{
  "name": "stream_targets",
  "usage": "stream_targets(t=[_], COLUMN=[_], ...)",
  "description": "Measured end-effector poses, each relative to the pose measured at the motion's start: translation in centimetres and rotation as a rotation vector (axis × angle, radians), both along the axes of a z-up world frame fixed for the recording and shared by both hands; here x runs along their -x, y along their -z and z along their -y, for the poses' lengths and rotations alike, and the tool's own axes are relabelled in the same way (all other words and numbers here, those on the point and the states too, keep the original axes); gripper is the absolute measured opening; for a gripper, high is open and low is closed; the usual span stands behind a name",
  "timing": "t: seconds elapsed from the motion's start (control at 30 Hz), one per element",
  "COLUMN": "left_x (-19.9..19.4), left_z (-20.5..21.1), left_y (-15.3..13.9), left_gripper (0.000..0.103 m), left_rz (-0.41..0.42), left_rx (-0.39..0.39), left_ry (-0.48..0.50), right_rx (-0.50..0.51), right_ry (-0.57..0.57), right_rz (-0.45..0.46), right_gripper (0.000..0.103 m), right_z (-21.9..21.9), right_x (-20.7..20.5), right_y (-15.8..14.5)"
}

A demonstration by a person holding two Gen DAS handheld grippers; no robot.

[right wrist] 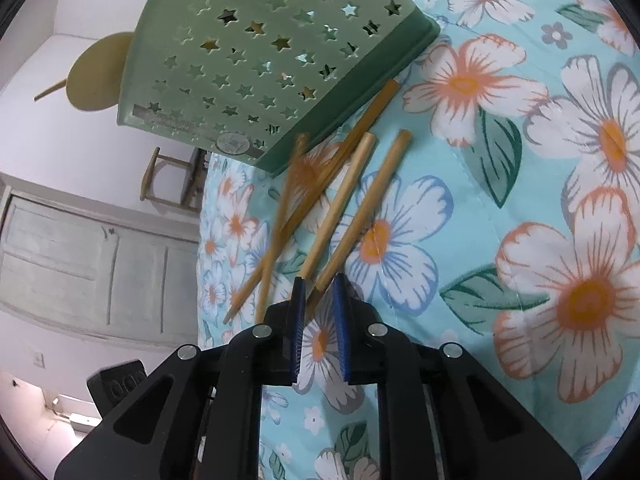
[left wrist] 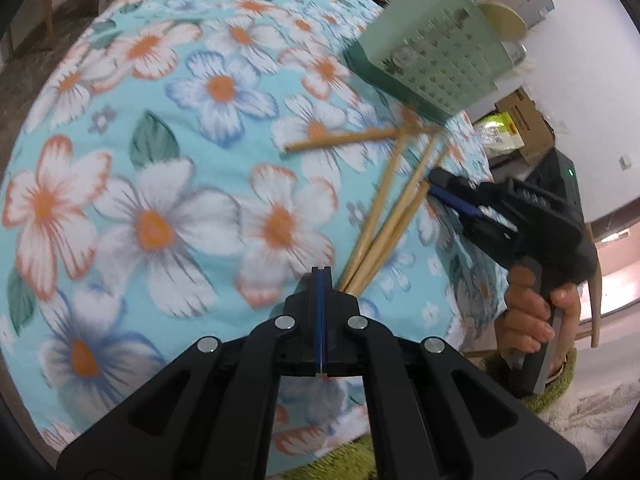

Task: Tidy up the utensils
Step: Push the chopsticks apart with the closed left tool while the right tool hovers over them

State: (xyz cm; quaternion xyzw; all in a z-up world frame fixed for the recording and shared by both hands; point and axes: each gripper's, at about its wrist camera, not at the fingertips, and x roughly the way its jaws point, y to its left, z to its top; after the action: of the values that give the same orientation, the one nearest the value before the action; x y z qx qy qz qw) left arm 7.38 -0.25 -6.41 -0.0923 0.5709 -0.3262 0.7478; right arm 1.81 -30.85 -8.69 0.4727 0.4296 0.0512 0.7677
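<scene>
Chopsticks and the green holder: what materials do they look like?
Chopsticks: likely bamboo or wood, matte, pale tan and evenly coloured; grain too blurred to confirm. Green holder: moulded plastic, satin finish, with clean star-shaped cutouts, thin walls and a darker base rim.

White walls (right wrist: 36, 152) and a pale panelled door (right wrist: 80, 256) surround a wooden chair (right wrist: 168, 178), cardboard box (left wrist: 528, 124) and green rug (left wrist: 548, 396)
</scene>
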Motion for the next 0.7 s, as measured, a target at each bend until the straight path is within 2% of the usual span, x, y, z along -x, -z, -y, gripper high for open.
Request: stream_targets(t=[0.27, 0.7], left_x=[0.3, 0.2], left_z=[0.1, 0.8], left_y=[-0.2, -1.3], left_gripper=[0.0, 0.0], left_rz=[-0.015, 0.012], left_rx=[0.017, 0.037], left_ry=[0.012, 0.045], right_rx=[0.029, 0.072], right_ry=[0.002, -0.005], right_rz=[0.002, -0.002], right_gripper=[0.015, 0.012], right_z=[-0.3, -1.0], right_x=[-0.3, -0.8], right_y=[-0.3, -0.7])
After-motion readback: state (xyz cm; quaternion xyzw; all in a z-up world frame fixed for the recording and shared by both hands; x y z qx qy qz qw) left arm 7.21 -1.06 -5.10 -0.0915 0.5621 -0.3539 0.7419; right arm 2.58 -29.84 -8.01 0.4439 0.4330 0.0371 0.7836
